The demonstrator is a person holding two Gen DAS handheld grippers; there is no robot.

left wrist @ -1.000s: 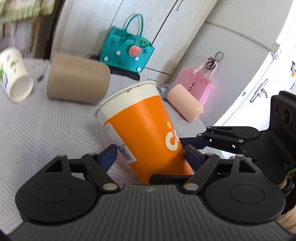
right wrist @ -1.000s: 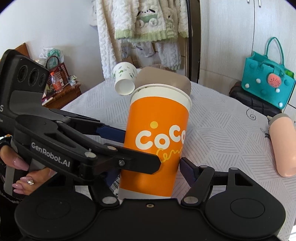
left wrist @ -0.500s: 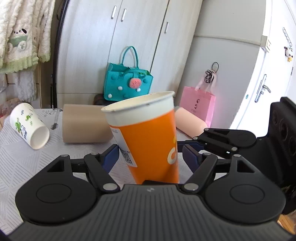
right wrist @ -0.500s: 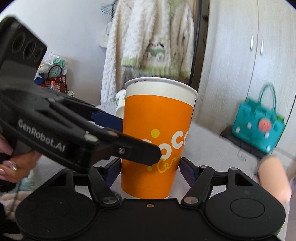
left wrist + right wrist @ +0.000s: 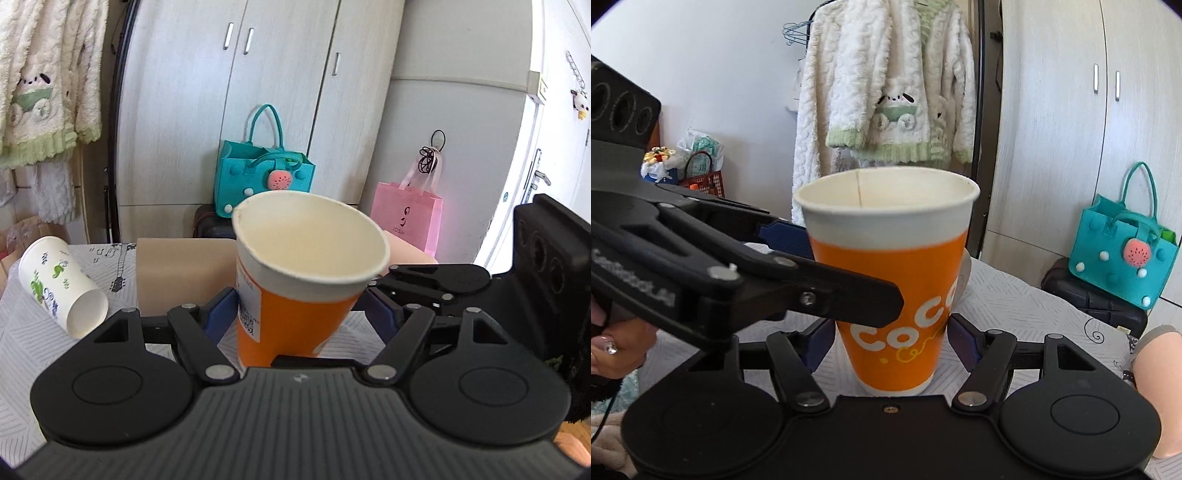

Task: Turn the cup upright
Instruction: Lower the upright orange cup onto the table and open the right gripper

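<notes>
Two grippers flank one orange cup (image 5: 890,280), which stands mouth-up on the table (image 5: 1015,299) in the right wrist view. The left gripper (image 5: 295,314) has its jaws clamped on the cup's lower body. The right gripper (image 5: 892,343) shows its jaws apart, seemingly just clear of the cup.

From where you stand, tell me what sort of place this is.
Most likely a room in a home, perhaps a bedroom. A fluffy robe hangs on a hanger, tall wardrobe doors fill the back wall, and a teal bag and a pink gift bag sit by them.
</notes>
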